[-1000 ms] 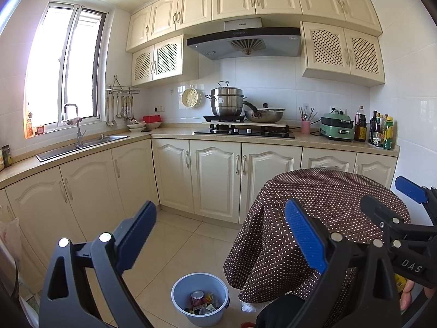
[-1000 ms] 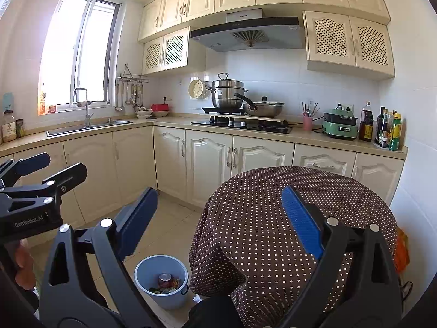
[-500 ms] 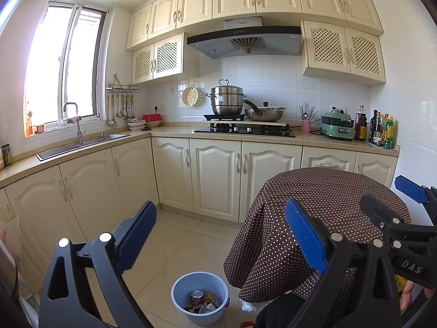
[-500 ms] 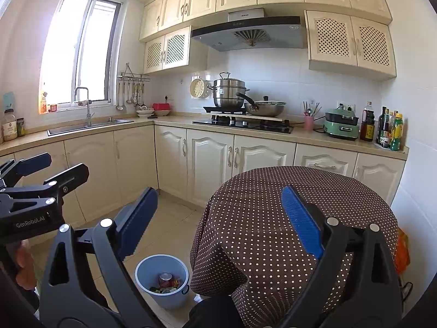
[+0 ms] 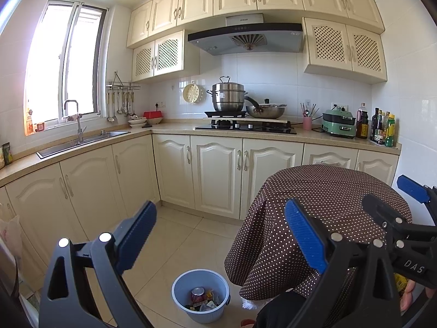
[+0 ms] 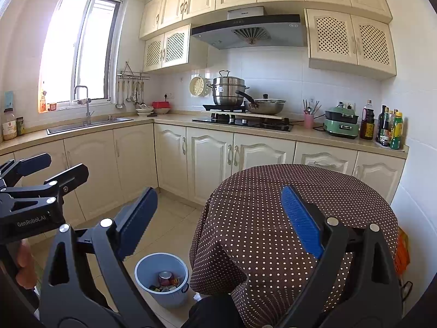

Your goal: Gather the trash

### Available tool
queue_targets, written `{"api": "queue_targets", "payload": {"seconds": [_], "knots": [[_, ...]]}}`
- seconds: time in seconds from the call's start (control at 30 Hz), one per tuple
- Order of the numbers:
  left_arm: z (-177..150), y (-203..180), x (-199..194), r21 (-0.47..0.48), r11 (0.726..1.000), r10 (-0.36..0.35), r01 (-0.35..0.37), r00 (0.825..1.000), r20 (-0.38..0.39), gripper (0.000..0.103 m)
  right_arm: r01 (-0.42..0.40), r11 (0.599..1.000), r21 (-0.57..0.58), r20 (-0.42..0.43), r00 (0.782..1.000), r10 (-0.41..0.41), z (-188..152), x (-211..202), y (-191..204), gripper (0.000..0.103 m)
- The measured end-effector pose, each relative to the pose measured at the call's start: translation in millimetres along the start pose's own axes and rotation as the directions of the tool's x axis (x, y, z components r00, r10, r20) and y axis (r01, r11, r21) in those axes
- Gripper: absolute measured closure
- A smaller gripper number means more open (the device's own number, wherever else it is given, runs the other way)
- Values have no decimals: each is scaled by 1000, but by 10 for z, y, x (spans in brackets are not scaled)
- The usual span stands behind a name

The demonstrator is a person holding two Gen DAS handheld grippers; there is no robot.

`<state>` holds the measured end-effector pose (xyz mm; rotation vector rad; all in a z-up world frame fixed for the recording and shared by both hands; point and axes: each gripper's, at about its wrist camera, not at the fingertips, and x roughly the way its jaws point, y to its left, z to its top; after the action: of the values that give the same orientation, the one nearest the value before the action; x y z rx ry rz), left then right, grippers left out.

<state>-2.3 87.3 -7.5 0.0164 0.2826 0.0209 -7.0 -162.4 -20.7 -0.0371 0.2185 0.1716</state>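
The left gripper (image 5: 220, 235) is held up in the air with its blue pads spread wide and nothing between them. Below it and a little ahead, on the tiled floor (image 5: 174, 235), stands the blue bin (image 5: 200, 295), which shows in the gap between the two fingers, nearer the left one. Inside the bin lies trash (image 5: 202, 299): a red can on end among crumpled wrappers. The bin sits just beside the hanging edge of the dotted cloth on the round table (image 5: 327, 199), which lies ahead and to the right of this gripper, partly behind its right finger.

The right gripper (image 6: 220, 218) is also raised, jaws wide apart and empty. From it the bin (image 6: 161, 278) is low and to the left of centre, just inside the left finger, with the can and other trash (image 6: 165, 281) visible within. The table (image 6: 259, 218) fills the space directly ahead and below, and the right pad overlaps its top in the view.

Each gripper appears at the edge of the other's view: the right one at the far right of the left camera, the left one at the far left of the right camera, level with each other and well apart. Both stand well above the bin, touching nothing
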Motion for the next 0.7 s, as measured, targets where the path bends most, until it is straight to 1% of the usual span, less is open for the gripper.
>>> {"api": "queue_targets", "payload": {"seconds": [0.47, 0.7], "knots": [[-3, -22, 49, -4, 1000, 5, -5, 1000, -19, 10, 2, 1000, 14, -13, 1000, -2, -25, 25, -40, 12], [-31, -3, 124, -7, 1000, 9, -10, 999, -37, 10, -1, 1000, 17, -29, 1000, 1, -28, 110, -50, 12]]}}
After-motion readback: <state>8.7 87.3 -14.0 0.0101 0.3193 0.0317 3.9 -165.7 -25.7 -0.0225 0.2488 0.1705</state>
